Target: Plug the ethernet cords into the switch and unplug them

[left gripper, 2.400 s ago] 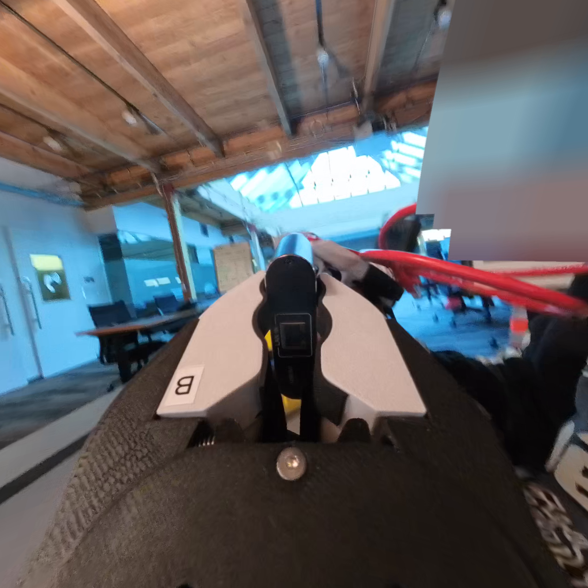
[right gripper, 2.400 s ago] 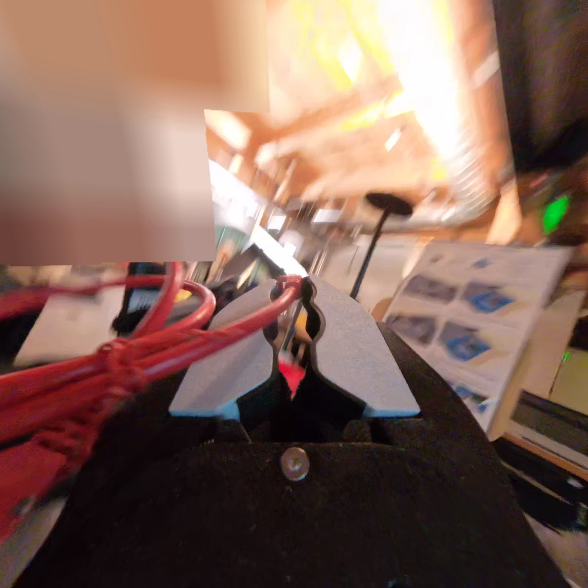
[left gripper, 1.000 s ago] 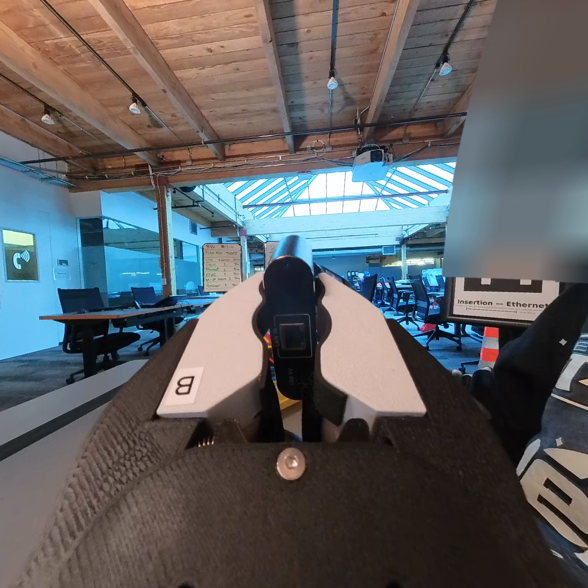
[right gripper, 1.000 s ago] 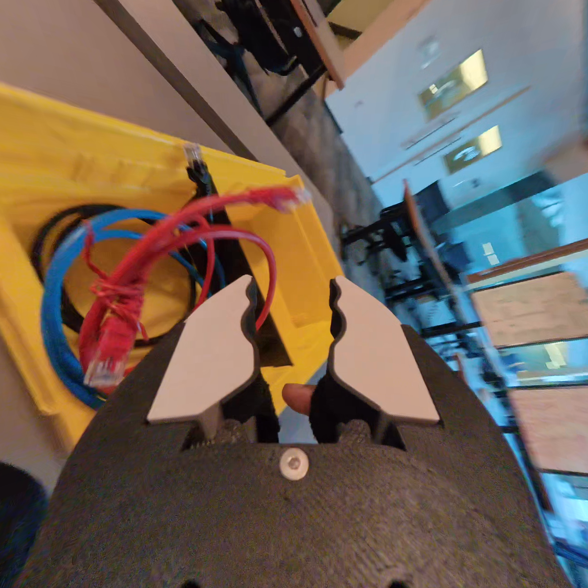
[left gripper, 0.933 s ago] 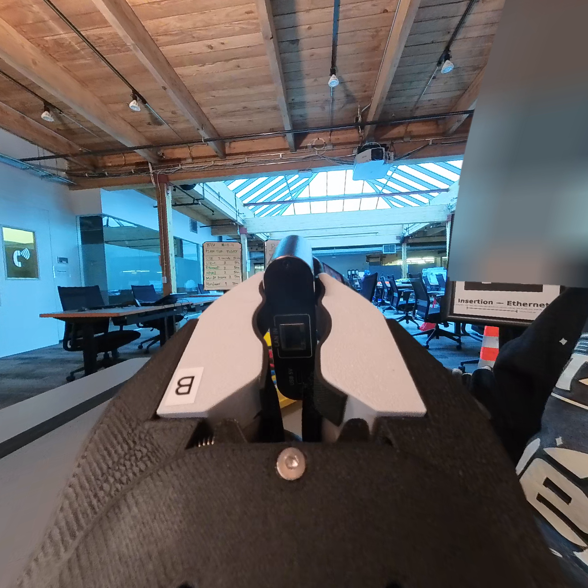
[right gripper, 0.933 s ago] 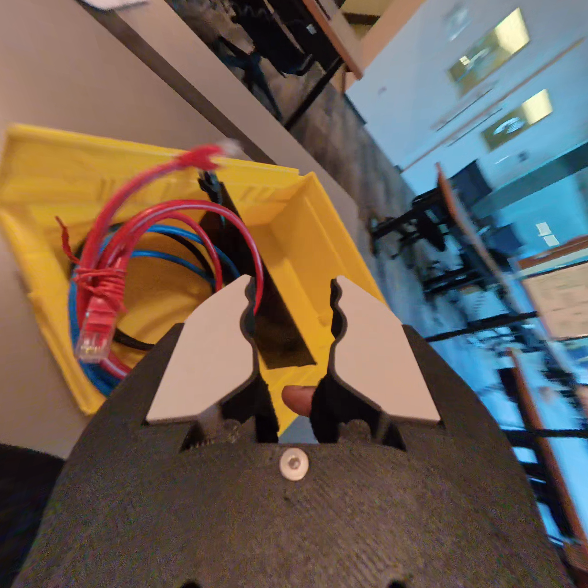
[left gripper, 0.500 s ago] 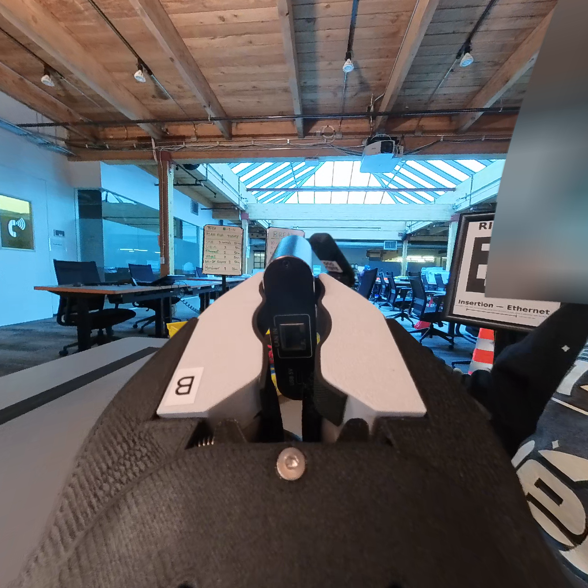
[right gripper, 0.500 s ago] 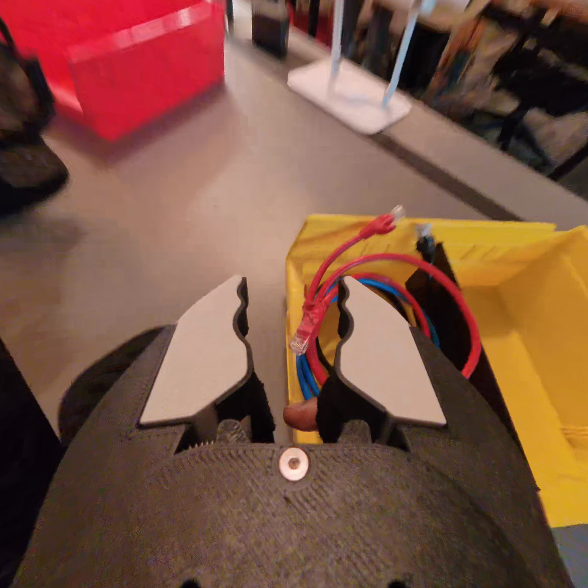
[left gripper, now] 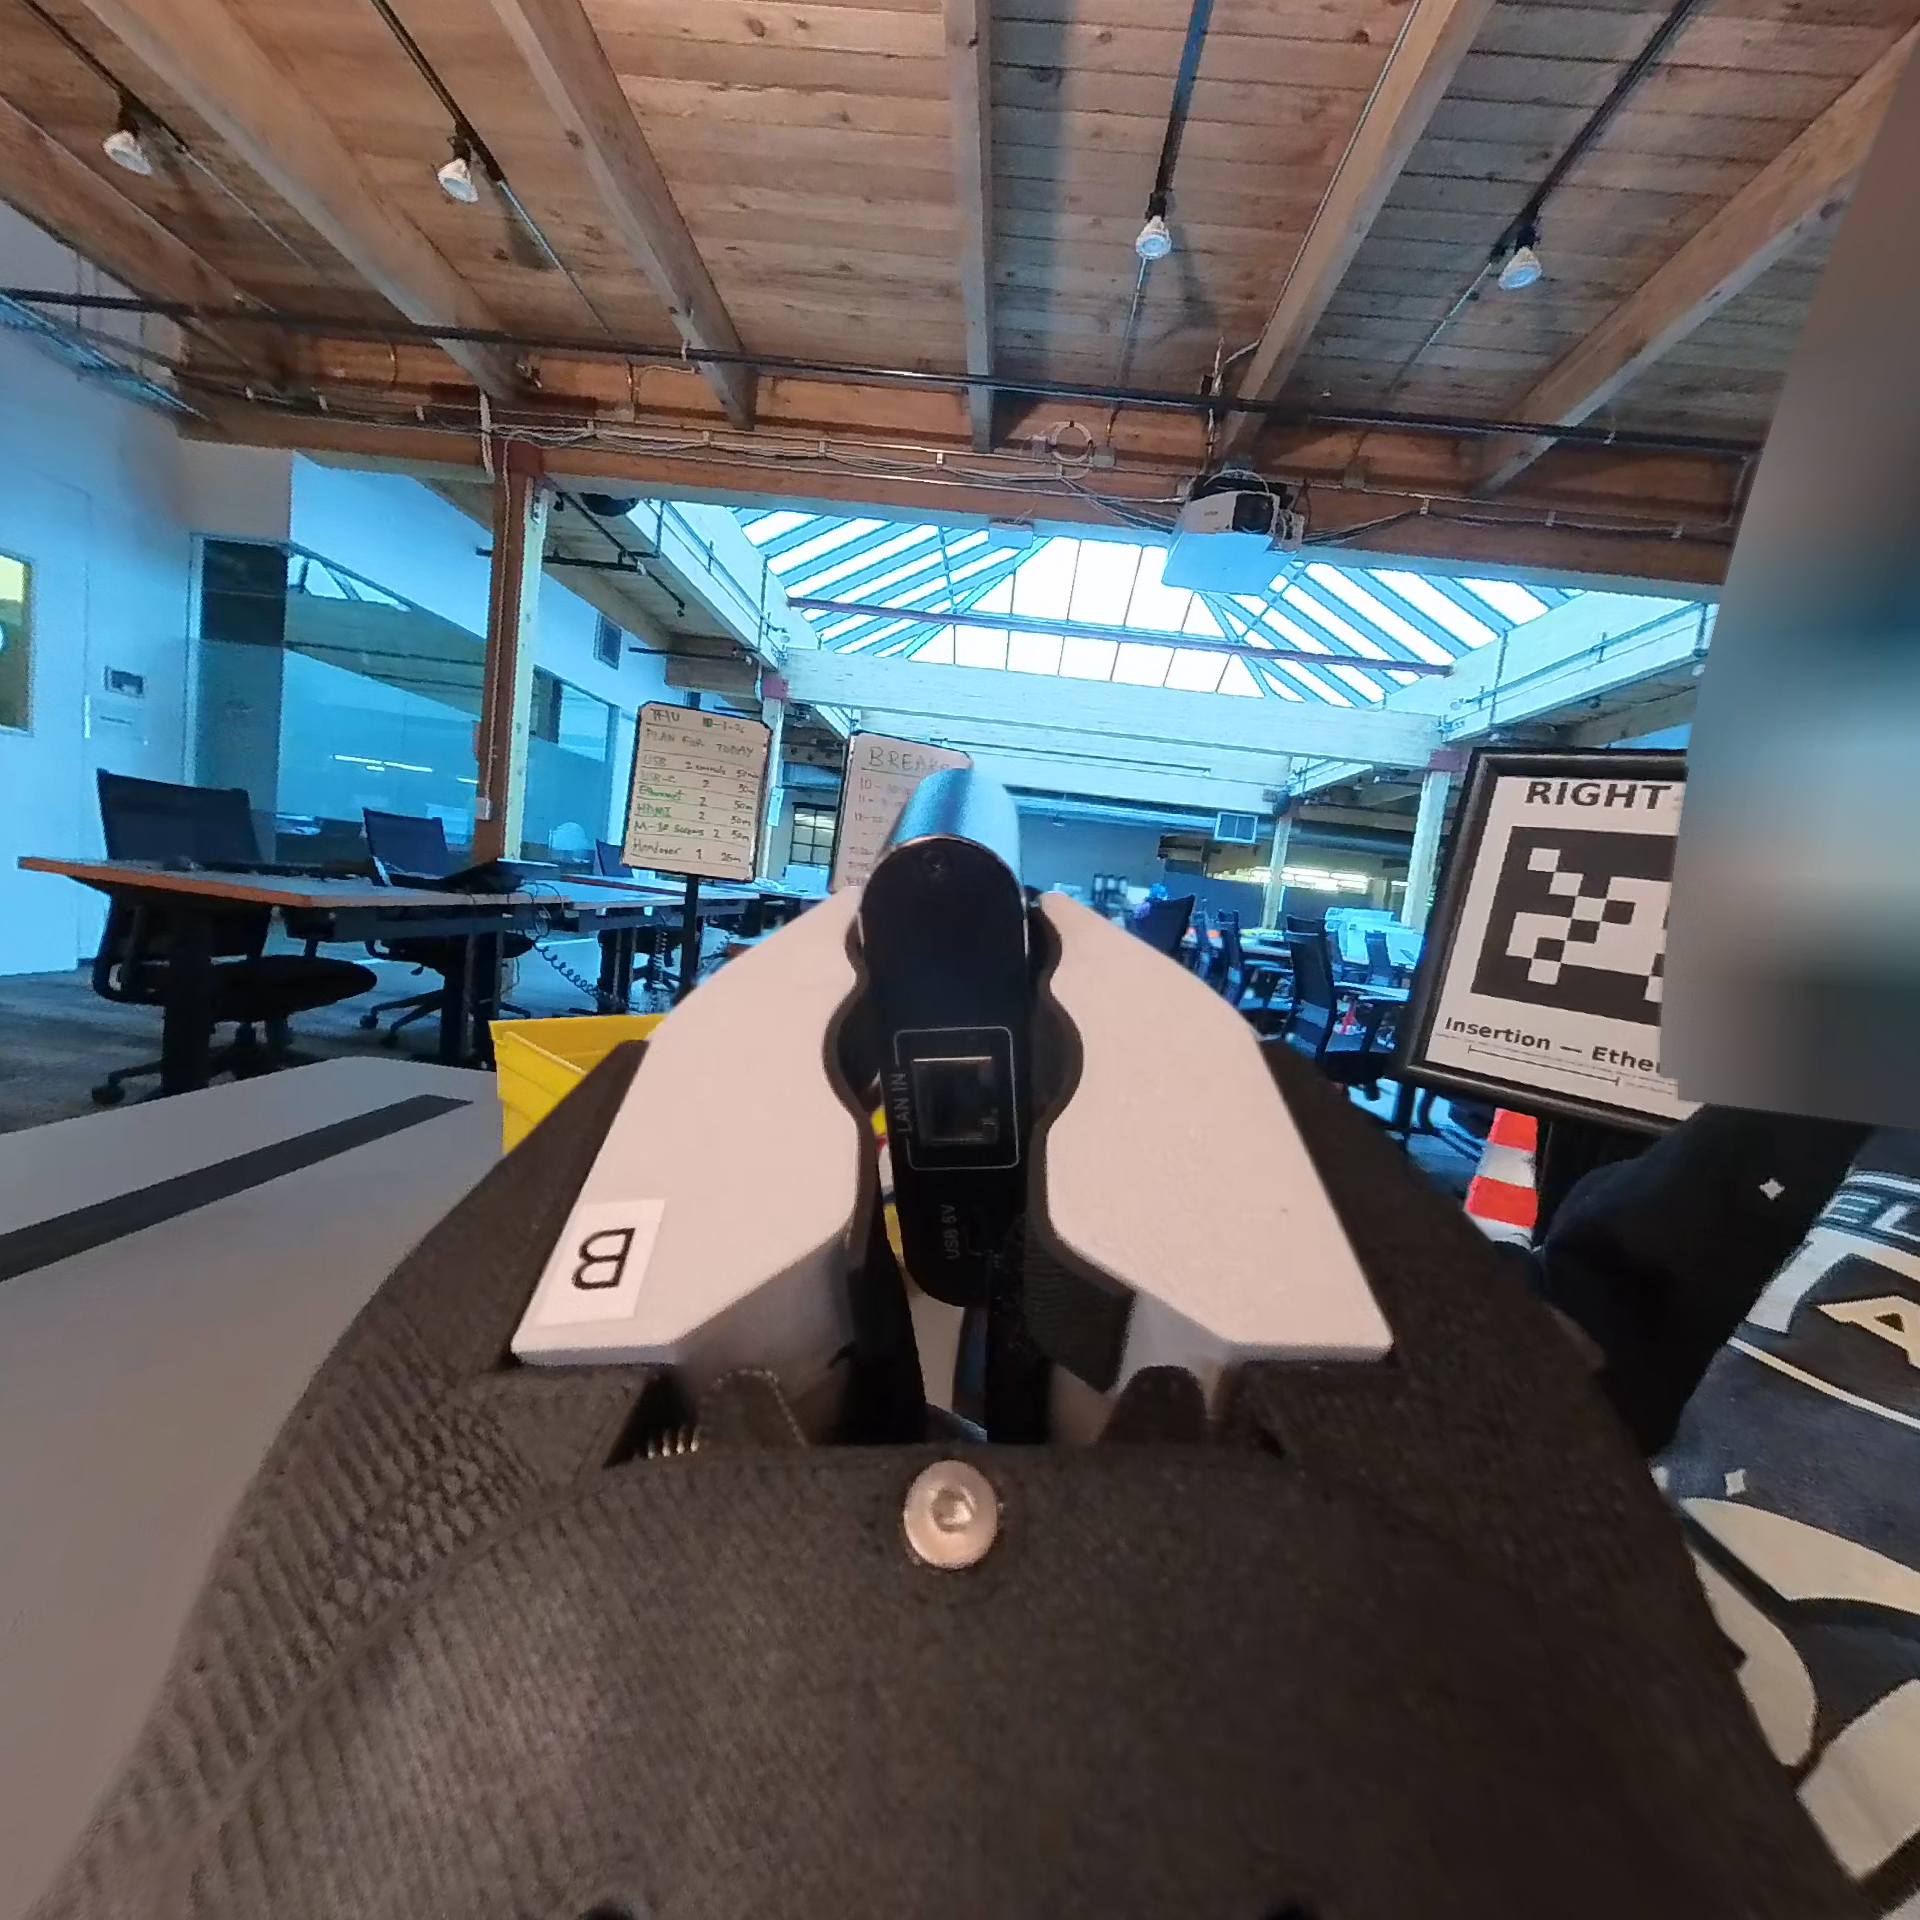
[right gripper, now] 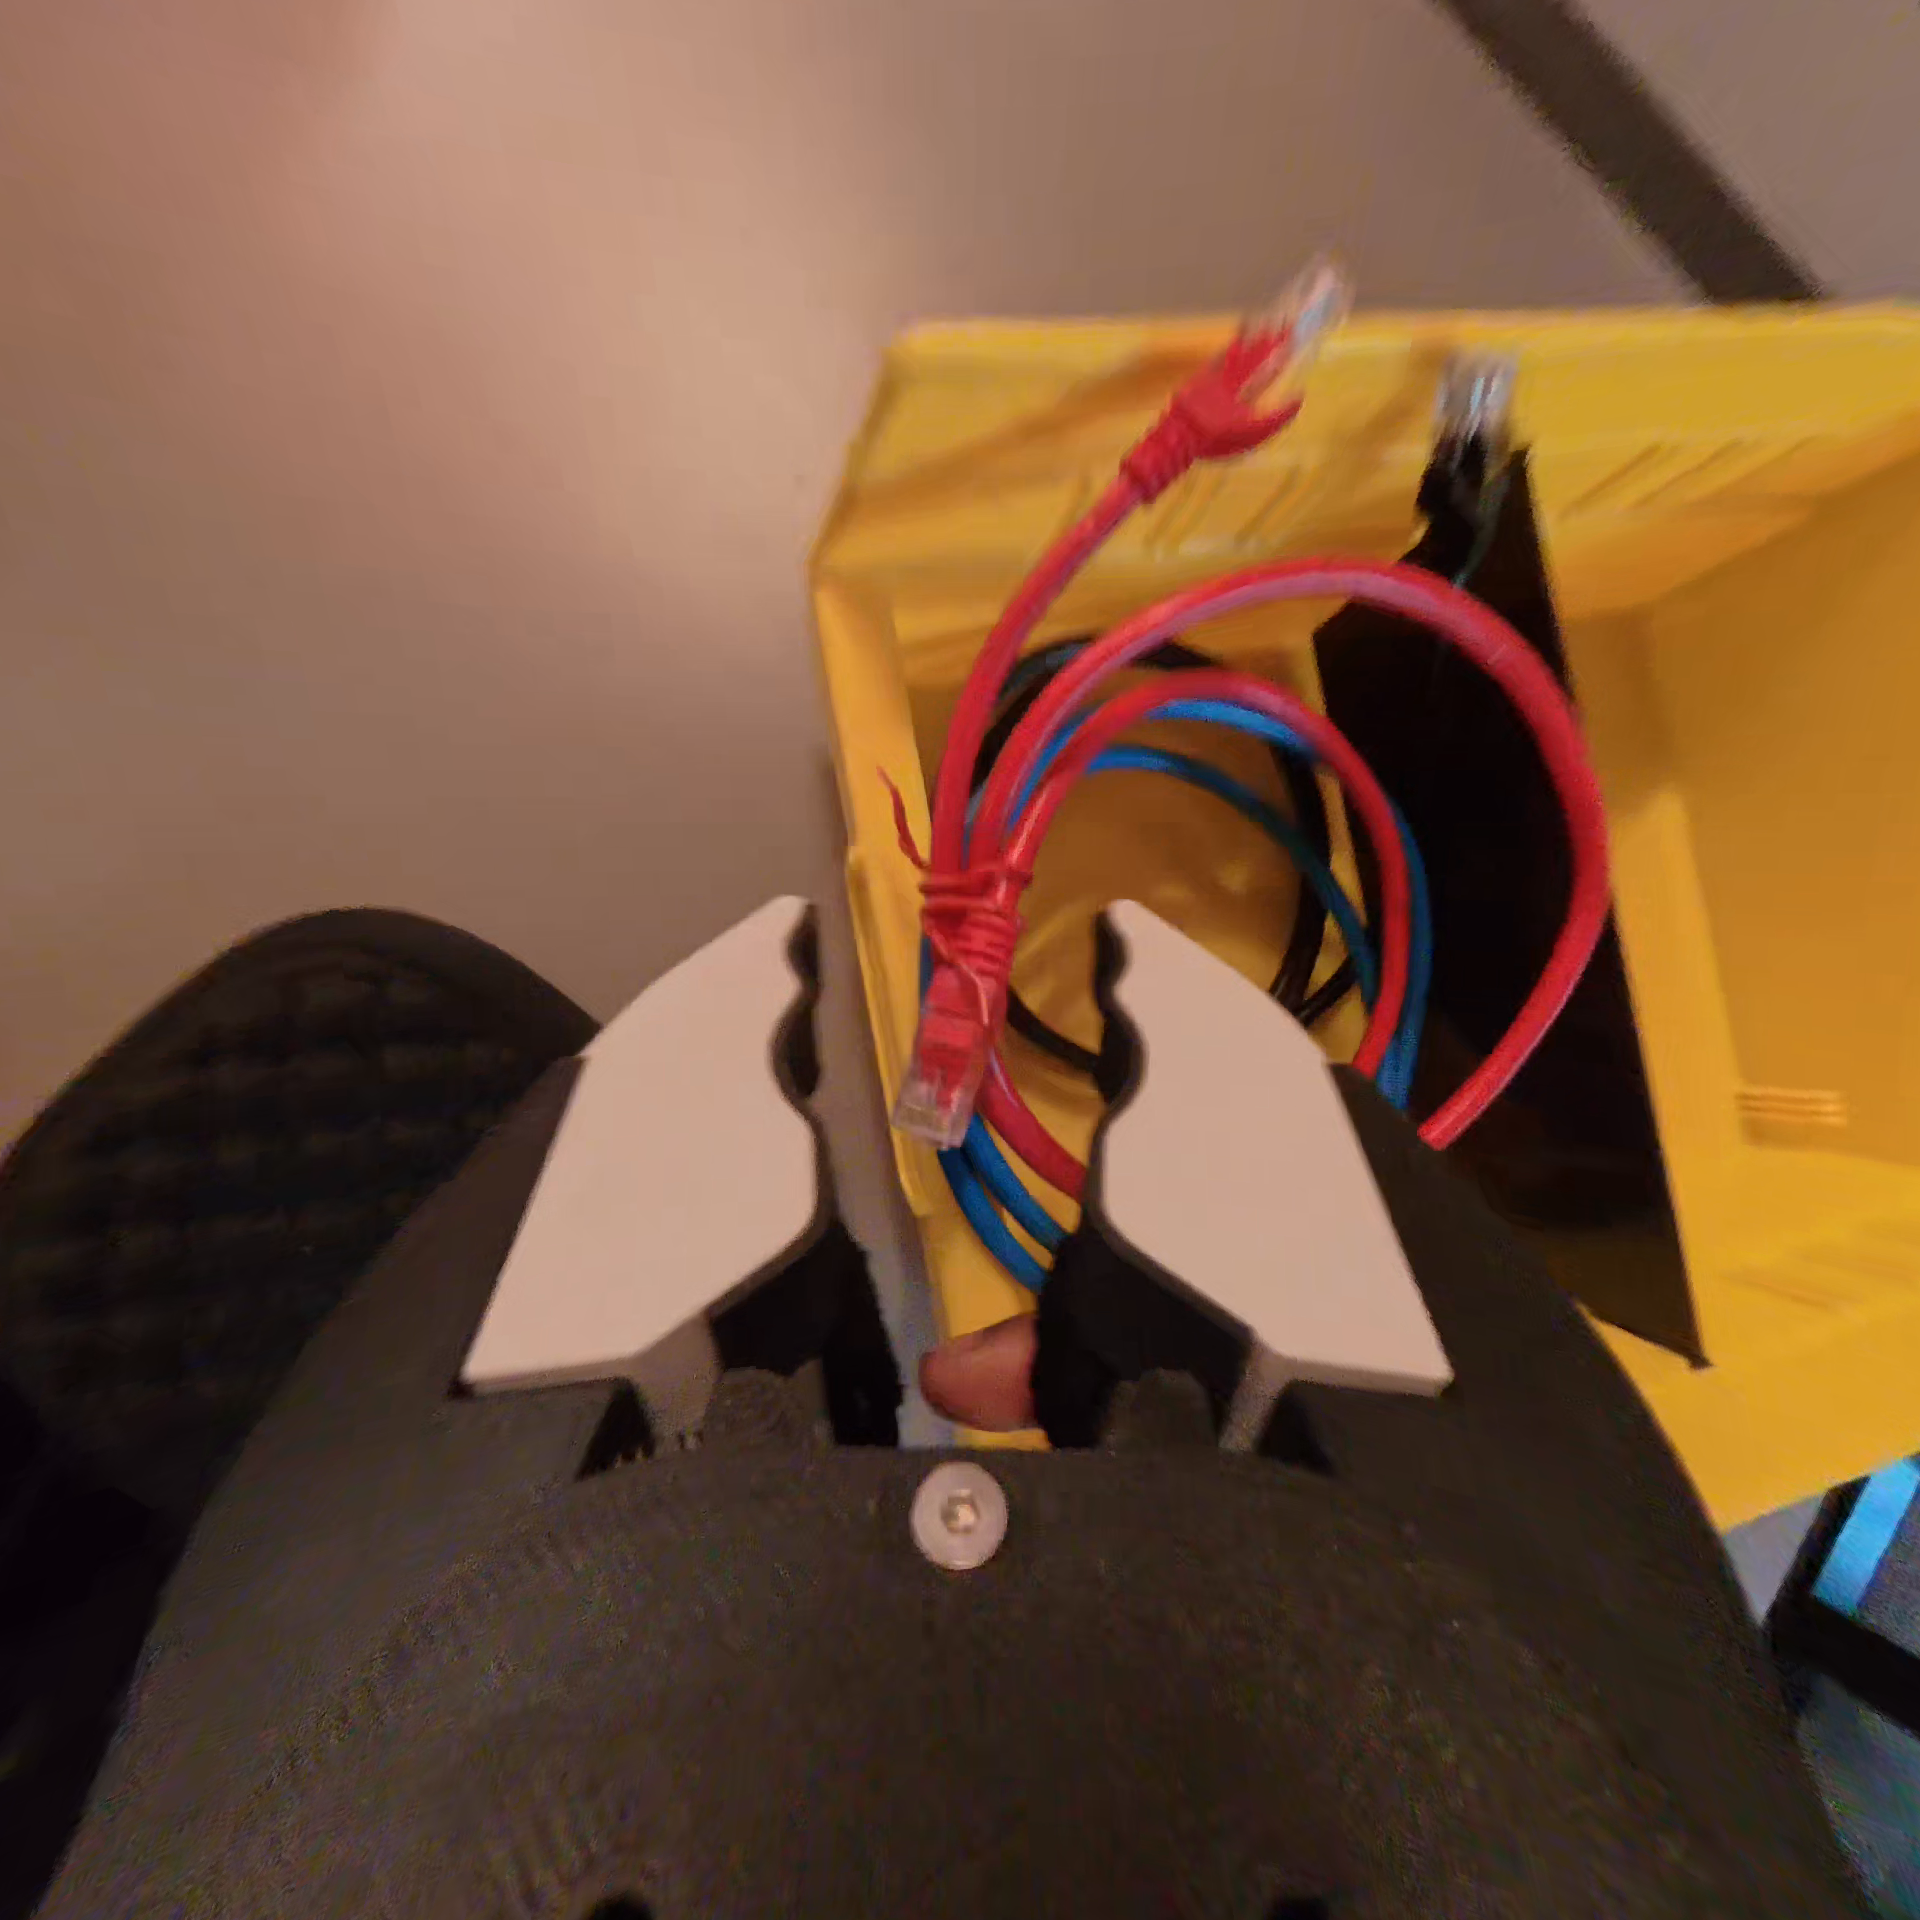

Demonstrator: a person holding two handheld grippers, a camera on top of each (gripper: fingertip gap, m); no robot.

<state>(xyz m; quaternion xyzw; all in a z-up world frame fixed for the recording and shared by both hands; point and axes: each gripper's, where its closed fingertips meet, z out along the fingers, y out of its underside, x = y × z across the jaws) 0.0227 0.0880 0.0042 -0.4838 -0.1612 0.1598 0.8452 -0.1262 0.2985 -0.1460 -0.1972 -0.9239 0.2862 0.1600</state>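
My left gripper (left gripper: 948, 914) is shut on the switch (left gripper: 951, 1049), a slim black device with an empty ethernet port facing the camera, held up level in the air. My right gripper (right gripper: 961, 935) is open and empty, hovering over the left corner of a yellow bin (right gripper: 1714, 790). A coiled red ethernet cord (right gripper: 1174, 727) tied with a red twist tie lies in the bin, one clear plug (right gripper: 945, 1081) hanging between my open fingers and the other plug (right gripper: 1299, 322) pointing up. Blue (right gripper: 1392, 862) and black cords (right gripper: 1299, 966) lie under it.
A black divider (right gripper: 1507, 935) splits the yellow bin. The bin's corner (left gripper: 561, 1060) shows behind my left gripper, on a grey table (left gripper: 156, 1299). A framed sign with a checkered marker (left gripper: 1548, 925) stands at the right. A person's dark sleeve (left gripper: 1683, 1247) is at the right.
My right gripper let go of the red cord, opened, swung round and came down over the bin's left corner. My left gripper stayed shut on the switch and turned slightly right.
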